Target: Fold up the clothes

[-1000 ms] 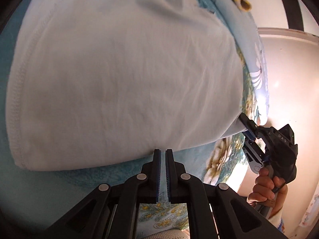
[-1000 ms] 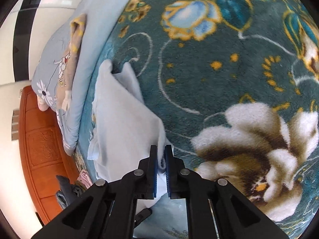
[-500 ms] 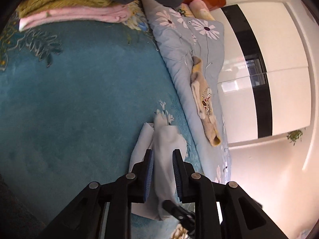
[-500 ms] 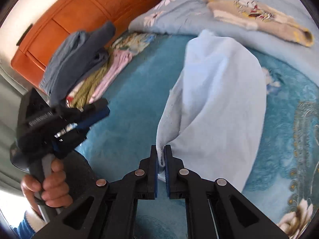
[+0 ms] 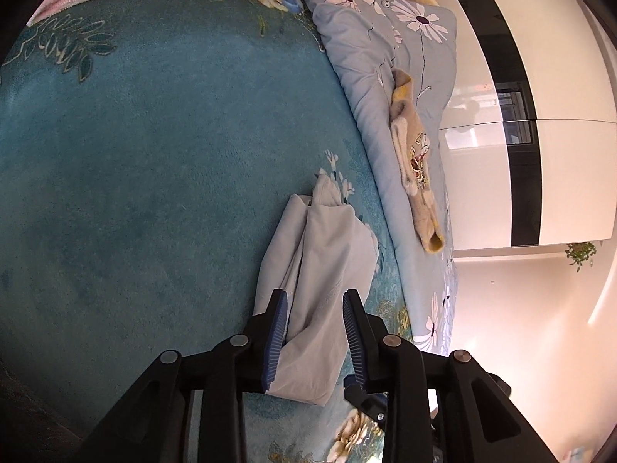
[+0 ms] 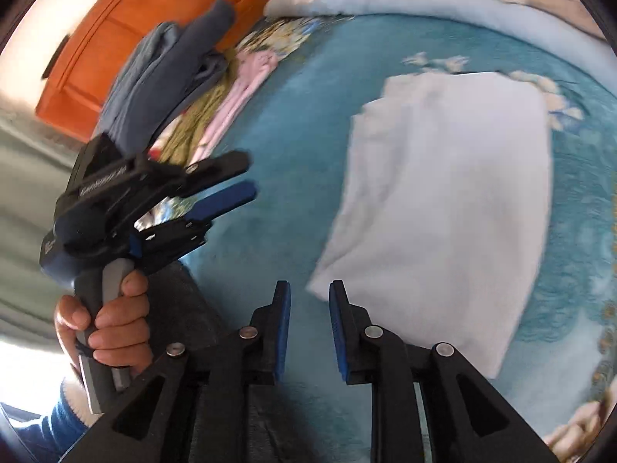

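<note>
Between the blue pads of the left gripper (image 5: 314, 332), whose jaws are opening, lies the near end of the folded white garment (image 5: 324, 270), with gaps to either pad. On the right gripper (image 6: 308, 324) the jaws are also opening, the garment's (image 6: 443, 208) corner just ahead of the tips, nothing gripped. It rests flat on the teal floral blanket (image 5: 135, 162), beside a pale blue quilt (image 5: 378, 54).

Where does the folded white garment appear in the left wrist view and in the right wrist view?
Left wrist view: the folded white garment lies low at centre, running between the opening fingers of the left gripper.
Right wrist view: it fills the right of centre, above the right gripper.
Shared landmark: the teal floral blanket beneath it.
</note>
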`<act>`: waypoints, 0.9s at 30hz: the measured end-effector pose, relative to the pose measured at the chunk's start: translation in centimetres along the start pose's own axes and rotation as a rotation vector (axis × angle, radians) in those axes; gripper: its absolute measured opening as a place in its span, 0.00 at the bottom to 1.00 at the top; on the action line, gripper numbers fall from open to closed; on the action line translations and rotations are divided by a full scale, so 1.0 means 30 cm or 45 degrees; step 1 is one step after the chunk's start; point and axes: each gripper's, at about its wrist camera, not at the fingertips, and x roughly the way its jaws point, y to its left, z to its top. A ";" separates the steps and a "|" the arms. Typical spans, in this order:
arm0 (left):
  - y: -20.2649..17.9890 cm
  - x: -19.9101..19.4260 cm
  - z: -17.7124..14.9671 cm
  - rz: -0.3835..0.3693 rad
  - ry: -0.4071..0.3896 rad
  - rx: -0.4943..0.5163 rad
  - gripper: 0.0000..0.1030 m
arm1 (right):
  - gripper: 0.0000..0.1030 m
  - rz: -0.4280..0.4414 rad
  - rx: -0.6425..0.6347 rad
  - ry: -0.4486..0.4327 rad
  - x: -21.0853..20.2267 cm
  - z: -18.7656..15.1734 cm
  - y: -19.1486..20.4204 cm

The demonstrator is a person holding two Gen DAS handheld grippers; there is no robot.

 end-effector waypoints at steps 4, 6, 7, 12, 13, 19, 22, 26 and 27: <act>0.010 0.006 -0.002 -0.009 0.021 -0.014 0.36 | 0.41 -0.137 0.386 -0.070 -0.057 -0.056 -0.276; 0.008 0.015 -0.004 0.000 0.033 -0.015 0.36 | 0.48 -0.097 0.515 -0.058 -0.046 -0.099 -0.356; 0.007 0.019 -0.005 0.004 0.039 -0.015 0.36 | 0.48 -0.071 0.557 -0.046 -0.032 -0.118 -0.381; -0.002 0.020 -0.009 0.029 0.041 0.017 0.37 | 0.30 0.036 0.653 -0.029 0.022 -0.152 -0.400; 0.001 0.023 -0.008 0.032 0.044 0.010 0.37 | 0.18 0.059 0.668 -0.009 0.035 -0.153 -0.394; 0.009 0.037 -0.008 0.051 0.068 -0.008 0.37 | 0.06 0.063 0.570 0.025 0.003 -0.120 -0.375; 0.005 0.051 -0.011 0.061 0.093 0.000 0.38 | 0.05 -0.014 0.414 0.031 -0.079 -0.069 -0.393; -0.009 0.082 -0.018 0.091 0.136 0.034 0.38 | 0.05 -0.271 0.246 -0.042 -0.226 0.050 -0.514; -0.016 0.092 -0.021 0.107 0.146 0.050 0.39 | 0.05 -0.334 0.254 -0.062 -0.256 0.079 -0.564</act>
